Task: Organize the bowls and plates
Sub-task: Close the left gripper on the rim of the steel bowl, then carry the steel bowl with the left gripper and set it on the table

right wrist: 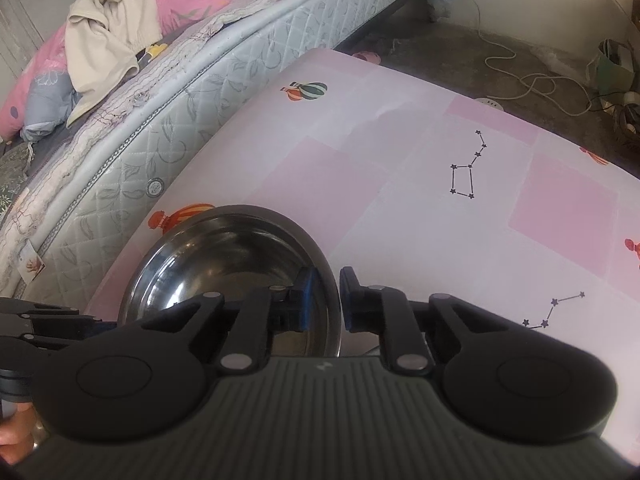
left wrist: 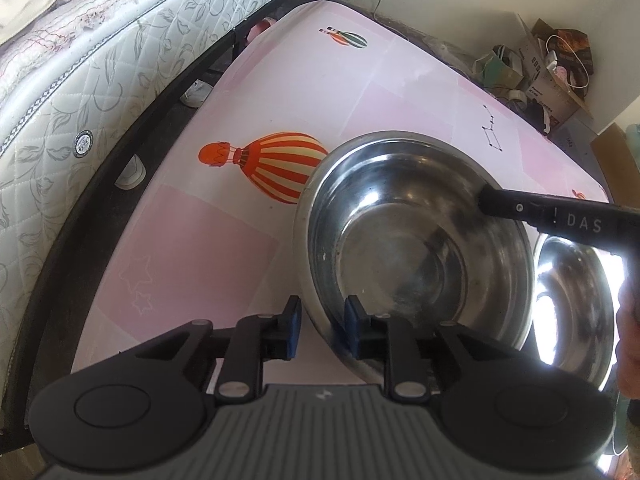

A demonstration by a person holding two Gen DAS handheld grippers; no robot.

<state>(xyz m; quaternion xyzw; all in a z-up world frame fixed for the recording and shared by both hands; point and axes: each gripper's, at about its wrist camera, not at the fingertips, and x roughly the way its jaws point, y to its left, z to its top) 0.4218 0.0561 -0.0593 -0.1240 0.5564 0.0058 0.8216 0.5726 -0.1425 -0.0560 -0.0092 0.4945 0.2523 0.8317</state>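
Note:
A steel bowl [left wrist: 412, 240] sits tilted on the pink table [left wrist: 224, 248]. My left gripper [left wrist: 322, 328] straddles its near-left rim, one blue pad outside and one inside the wall, shut on it. A black finger [left wrist: 520, 212] of my right gripper reaches in from the right onto the far rim. In the right wrist view the same bowl [right wrist: 224, 272] lies low and left. My right gripper [right wrist: 326, 300] is shut on its right rim, one pad inside the bowl. A second steel bowl [left wrist: 572, 300] lies right of the first, partly under it.
A quilted mattress [left wrist: 80, 92] runs along the table's left side, with shoes [left wrist: 130, 174] beneath. Boxes and bags [left wrist: 540, 68] crowd the far corner. A white cable [right wrist: 532, 80] trails on the floor. Bedding and clothes [right wrist: 116, 20] lie on the bed.

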